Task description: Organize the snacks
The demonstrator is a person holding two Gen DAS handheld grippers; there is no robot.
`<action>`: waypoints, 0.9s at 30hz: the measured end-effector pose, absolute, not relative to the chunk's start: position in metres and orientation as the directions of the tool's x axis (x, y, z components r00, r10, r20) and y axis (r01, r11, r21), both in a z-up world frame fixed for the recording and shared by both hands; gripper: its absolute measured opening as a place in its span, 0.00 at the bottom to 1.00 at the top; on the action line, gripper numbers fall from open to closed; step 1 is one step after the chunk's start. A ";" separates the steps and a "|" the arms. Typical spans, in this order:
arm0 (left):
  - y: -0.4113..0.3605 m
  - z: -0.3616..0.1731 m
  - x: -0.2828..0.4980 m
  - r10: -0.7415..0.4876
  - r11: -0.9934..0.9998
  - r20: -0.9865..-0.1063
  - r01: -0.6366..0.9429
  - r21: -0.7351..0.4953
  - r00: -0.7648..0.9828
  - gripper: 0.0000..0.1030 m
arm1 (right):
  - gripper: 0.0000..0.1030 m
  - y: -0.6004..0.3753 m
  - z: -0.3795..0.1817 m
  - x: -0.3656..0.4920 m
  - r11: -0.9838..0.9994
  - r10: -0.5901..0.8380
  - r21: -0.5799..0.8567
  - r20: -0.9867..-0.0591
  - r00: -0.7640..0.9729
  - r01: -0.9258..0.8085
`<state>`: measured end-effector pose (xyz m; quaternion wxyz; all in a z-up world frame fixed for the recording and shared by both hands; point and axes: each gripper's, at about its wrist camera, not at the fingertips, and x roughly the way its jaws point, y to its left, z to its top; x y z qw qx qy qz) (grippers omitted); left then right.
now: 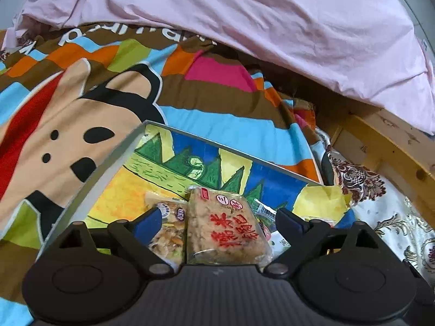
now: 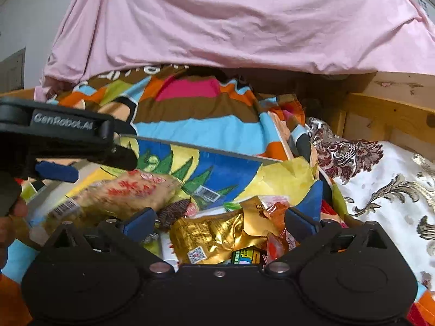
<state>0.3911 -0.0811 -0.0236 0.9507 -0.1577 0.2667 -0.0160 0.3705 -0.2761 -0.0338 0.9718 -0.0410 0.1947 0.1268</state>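
Note:
A shallow box (image 1: 108, 163) with a colourful painted floor lies on the bed. My left gripper (image 1: 220, 220) is open above a clear packet of brown rice cake with red characters (image 1: 225, 225); a second clear snack packet (image 1: 168, 225) lies left of it. In the right wrist view the left gripper (image 2: 81, 157) hovers over the same rice cake packet (image 2: 127, 193). My right gripper (image 2: 220, 222) is open over a crumpled gold foil packet (image 2: 212, 233), with orange wrappers (image 2: 274, 212) and a dark round cookie (image 2: 174, 212) beside it.
A cartoon-print blanket (image 1: 81, 103) covers the bed to the left and behind the box. A pink sheet (image 1: 244, 13) is bunched at the back. A wooden bed frame (image 1: 386, 146) and a white floral cloth (image 2: 380, 190) lie on the right.

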 end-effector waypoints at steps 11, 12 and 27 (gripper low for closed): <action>-0.052 0.003 0.309 -0.065 0.960 -0.425 -0.059 -0.273 0.903 0.99 | 0.99 -0.276 0.011 0.296 0.977 0.198 -0.002 -0.350 0.916 -0.212; -0.049 0.004 0.299 -0.058 0.962 -0.421 -0.063 -0.266 0.905 0.99 | 0.99 -0.276 0.014 0.288 0.977 0.196 -0.008 -0.347 0.917 -0.212; -0.025 0.008 0.175 -0.022 0.974 -0.381 -0.066 -0.217 0.924 0.99 | 0.99 -0.277 0.036 0.162 0.983 0.180 0.021 -0.318 0.931 -0.183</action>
